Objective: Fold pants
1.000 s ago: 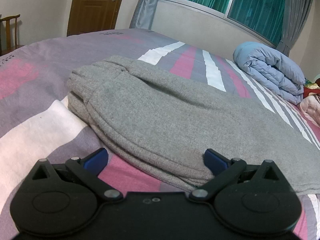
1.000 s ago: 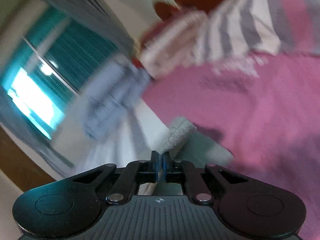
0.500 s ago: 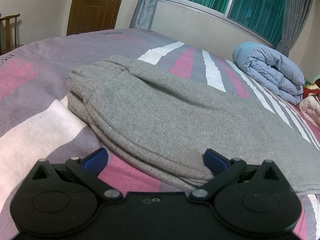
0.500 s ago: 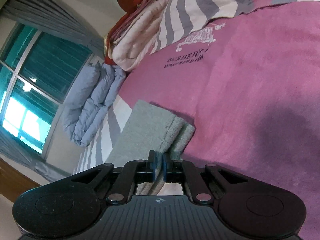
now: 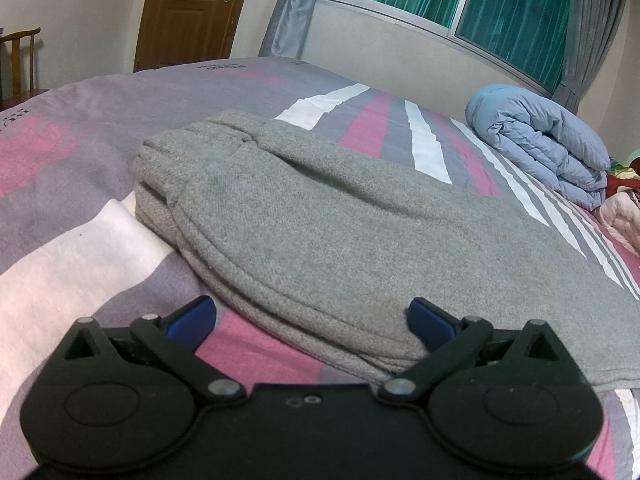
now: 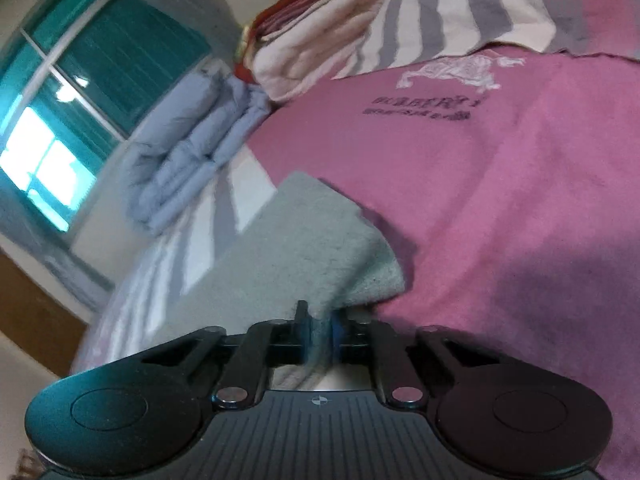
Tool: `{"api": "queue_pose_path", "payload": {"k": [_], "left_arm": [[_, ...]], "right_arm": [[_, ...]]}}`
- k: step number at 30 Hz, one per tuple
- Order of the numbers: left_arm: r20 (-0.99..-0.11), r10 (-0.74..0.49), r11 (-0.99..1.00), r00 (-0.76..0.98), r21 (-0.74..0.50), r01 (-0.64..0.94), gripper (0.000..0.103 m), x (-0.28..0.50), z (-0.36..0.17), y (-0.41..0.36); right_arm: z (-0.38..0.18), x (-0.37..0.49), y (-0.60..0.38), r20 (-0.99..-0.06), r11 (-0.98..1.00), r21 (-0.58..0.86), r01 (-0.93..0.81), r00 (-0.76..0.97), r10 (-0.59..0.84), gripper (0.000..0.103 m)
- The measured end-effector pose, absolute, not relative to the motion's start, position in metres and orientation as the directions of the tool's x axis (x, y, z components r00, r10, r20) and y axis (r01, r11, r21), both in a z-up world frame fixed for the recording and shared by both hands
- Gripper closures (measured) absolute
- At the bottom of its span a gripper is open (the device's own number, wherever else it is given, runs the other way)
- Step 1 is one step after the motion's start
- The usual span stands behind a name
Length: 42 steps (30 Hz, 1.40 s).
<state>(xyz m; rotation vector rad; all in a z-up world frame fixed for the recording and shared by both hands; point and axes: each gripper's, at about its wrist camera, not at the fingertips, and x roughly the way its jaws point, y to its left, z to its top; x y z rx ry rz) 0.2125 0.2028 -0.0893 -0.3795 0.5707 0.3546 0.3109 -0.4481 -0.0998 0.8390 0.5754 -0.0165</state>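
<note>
Pants: grey knitted fleece pants (image 5: 340,232) folded on the striped pink-and-grey bedspread (image 5: 60,208).
Left gripper (image 5: 310,316): blue fingers spread apart, astride the pants' near edge.
Right gripper (image 6: 318,326): jaws just closing, clamped on the pants' cuff.

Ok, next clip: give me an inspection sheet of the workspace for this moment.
Surface: bed, striped pink, white and purple cover.
Job's things: grey pants, folded lengthwise, lying flat; leg end lifted.
Clutter: rolled blue duvet; pink-and-white bedding pile.
Grippers: left gripper open, straddling the pants' near edge; right gripper pinching grey fabric, jaws just closing.
Cables: nothing seen.
Surroundings: wooden door, chair, window with teal curtains.
</note>
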Motion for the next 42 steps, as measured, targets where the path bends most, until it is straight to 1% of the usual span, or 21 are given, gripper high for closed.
{"api": "queue_pose_path", "payload": {"k": [1,2,3,5,8,13,15,16,18,21,25,29,32,34,36,38,39,40,41,42], "left_arm": [[-0.580,0.217,0.872,0.785,-0.247,-0.423,0.006,0.213,-0.089,0.203],[-0.580,0.216,0.871,0.785,-0.248,-0.423,0.006,0.213,-0.090,0.204],[-0.581,0.216,0.871,0.785,-0.249,-0.423,0.006,0.214,-0.090,0.204],[-0.581,0.216,0.871,0.785,-0.248,-0.423,0.006,0.214,-0.090,0.203],[-0.580,0.214,0.870,0.786,-0.253,-0.423,0.006,0.214,-0.090,0.203],[-0.577,0.206,0.869,0.791,-0.263,-0.418,0.006,0.212,-0.089,0.204],[-0.563,0.203,0.863,0.801,-0.283,-0.418,0.008,0.208,-0.085,0.206],[-0.554,0.207,0.857,0.806,-0.295,-0.423,0.011,0.204,-0.082,0.207],[-0.527,0.233,0.836,0.818,-0.322,-0.445,0.012,0.193,-0.076,0.211],[-0.498,0.257,0.819,0.828,-0.343,-0.460,0.011,0.180,-0.067,0.218],[-0.511,0.256,0.813,0.820,-0.344,-0.469,0.010,0.173,-0.062,0.224],[-0.519,0.240,0.800,0.820,-0.372,-0.470,0.009,0.166,-0.064,0.221],[-0.510,0.247,0.804,0.824,-0.366,-0.468,0.009,0.160,-0.062,0.222],[-0.505,0.252,0.793,0.825,-0.380,-0.475,0.008,0.154,-0.061,0.227],[-0.513,0.254,0.778,0.820,-0.395,-0.488,0.009,0.149,-0.062,0.232],[-0.518,0.261,0.765,0.814,-0.404,-0.502,0.009,0.144,-0.064,0.238],[-0.520,0.258,0.760,0.814,-0.411,-0.504,0.009,0.142,-0.064,0.240],[-0.521,0.254,0.758,0.815,-0.416,-0.502,0.009,0.139,-0.064,0.242],[-0.520,0.252,0.758,0.816,-0.418,-0.500,0.008,0.136,-0.064,0.244],[-0.520,0.250,0.761,0.817,-0.417,-0.498,0.008,0.134,-0.064,0.244]], "right_arm": [[-0.097,0.306,-0.450,-0.454,0.675,0.708,0.207,0.865,0.212,0.094],[-0.099,0.304,-0.451,-0.455,0.676,0.707,0.208,0.866,0.209,0.094],[-0.109,0.306,-0.451,-0.497,0.675,0.697,0.243,0.842,0.210,0.095],[-0.121,0.306,-0.455,-0.500,0.641,0.722,0.260,0.836,0.225,0.095],[-0.113,0.311,-0.447,-0.532,0.682,0.678,0.275,0.824,0.196,0.095],[-0.103,0.314,-0.438,-0.555,0.704,0.646,0.294,0.815,0.169,0.094],[-0.099,0.318,-0.433,-0.579,0.734,0.607,0.305,0.803,0.145,0.094],[-0.096,0.320,-0.431,-0.592,0.741,0.592,0.317,0.795,0.133,0.094],[-0.085,0.322,-0.425,-0.596,0.746,0.578,0.330,0.795,0.111,0.094],[-0.055,0.319,-0.406,-0.510,0.751,0.610,0.254,0.851,0.127,0.094],[-0.005,0.325,-0.350,-0.413,0.805,0.584,0.101,0.891,0.188,0.094],[0.035,0.331,-0.273,-0.319,0.810,0.582,-0.072,0.896,0.308,0.094],[0.049,0.333,-0.202,-0.282,0.803,0.559,-0.206,0.864,0.417,0.094],[0.047,0.330,-0.153,-0.275,0.792,0.535,-0.293,0.827,0.491,0.094],[0.032,0.326,-0.101,-0.303,0.776,0.514,-0.366,0.769,0.563,0.094],[0.003,0.320,-0.046,-0.373,0.759,0.490,-0.430,0.683,0.628,0.094],[-0.017,0.318,-0.015,-0.439,0.757,0.453,-0.472,0.621,0.650,0.088],[-0.039,0.319,0.010,-0.541,0.770,0.420,-0.481,0.548,0.638,0.086],[-0.056,0.314,0.027,-0.591,0.794,0.375,-0.479,0.536,0.603,0.082],[-0.060,0.304,0.032,-0.549,0.800,0.332,-0.499,0.588,0.595,0.074]]}}
